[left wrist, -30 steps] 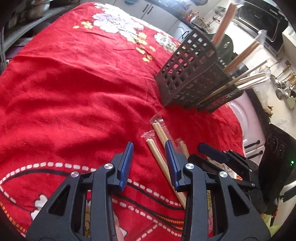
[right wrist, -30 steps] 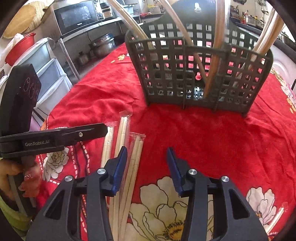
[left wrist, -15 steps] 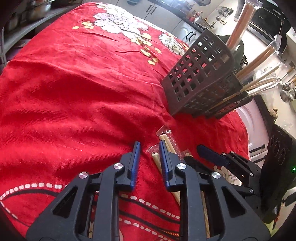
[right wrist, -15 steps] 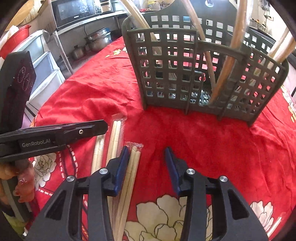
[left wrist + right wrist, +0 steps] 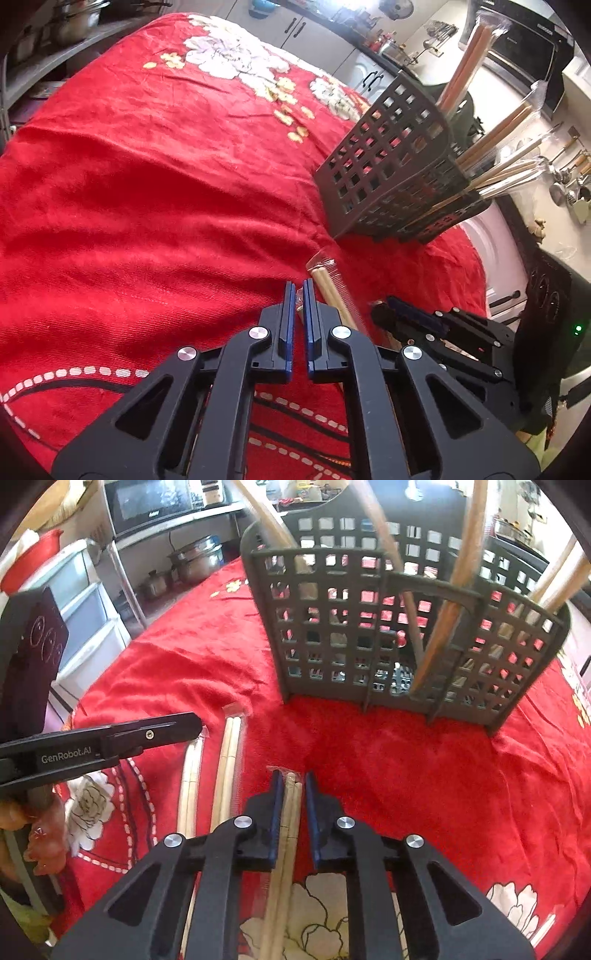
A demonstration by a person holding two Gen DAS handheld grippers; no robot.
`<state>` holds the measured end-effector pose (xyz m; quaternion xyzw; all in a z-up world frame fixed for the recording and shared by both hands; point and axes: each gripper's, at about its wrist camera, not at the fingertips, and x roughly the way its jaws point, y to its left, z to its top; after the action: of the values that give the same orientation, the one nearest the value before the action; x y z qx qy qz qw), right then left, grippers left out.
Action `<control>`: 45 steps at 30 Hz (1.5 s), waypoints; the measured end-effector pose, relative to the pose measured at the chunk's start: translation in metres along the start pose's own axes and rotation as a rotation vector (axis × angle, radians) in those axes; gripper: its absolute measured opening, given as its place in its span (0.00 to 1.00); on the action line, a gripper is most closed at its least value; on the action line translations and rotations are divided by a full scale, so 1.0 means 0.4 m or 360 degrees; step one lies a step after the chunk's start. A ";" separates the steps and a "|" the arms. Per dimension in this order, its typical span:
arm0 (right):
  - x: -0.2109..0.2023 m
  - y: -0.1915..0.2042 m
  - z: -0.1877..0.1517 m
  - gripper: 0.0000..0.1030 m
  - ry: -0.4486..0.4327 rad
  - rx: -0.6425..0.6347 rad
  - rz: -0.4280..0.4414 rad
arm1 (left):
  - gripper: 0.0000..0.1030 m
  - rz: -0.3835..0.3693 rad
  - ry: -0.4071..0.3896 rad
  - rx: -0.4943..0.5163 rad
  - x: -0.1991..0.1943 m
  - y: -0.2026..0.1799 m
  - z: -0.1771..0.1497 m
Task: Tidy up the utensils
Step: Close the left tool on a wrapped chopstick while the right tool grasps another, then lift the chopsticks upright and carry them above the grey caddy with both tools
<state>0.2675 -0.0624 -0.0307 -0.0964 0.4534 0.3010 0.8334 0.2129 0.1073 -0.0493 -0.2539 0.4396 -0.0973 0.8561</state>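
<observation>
Tool (image 5: pixel 293 788) beside chopstick-filled basket (image 5: pixel 406 635)

Stood on the worktop (image 5: pixel 424 775): basket (image 5: pixel 399 635), chopsticks (image 5: pixel 454 602) leaning inside. Lay before it, side by side: three chopstick packs (image 5: pixel 231 760). Rightmost pack (image 5: pixel 290 812) sat between the right gripper (image 5: pixel 293 786) jaws; left gripper (image 5: pixel 155 733) reached over the leftmost. Stood behind, off the worktop: shelves (image 5: pixel 85 602), pots (image 5: pixel 199 559).
</observation>
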 end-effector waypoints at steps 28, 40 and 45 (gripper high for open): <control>-0.350 -0.151 -0.020 0.05 -0.0602 0.0259 0.0168 | 0.01 -0.0231 -0.0275 0.0275 -0.179 -0.226 0.054; -0.447 -0.168 -0.001 0.03 -0.0809 0.0283 0.0157 | 0.01 -0.0322 -0.0374 0.0467 -0.253 -0.352 0.087; -0.480 -0.173 0.007 0.02 -0.0873 0.0271 0.0144 | 0.01 -0.0356 -0.0397 0.0506 -0.265 -0.387 0.105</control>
<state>0.2318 -0.1961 0.1194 0.0793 0.2385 0.3136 0.9157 0.1923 0.0315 0.1263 -0.1730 0.2785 -0.2275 0.9169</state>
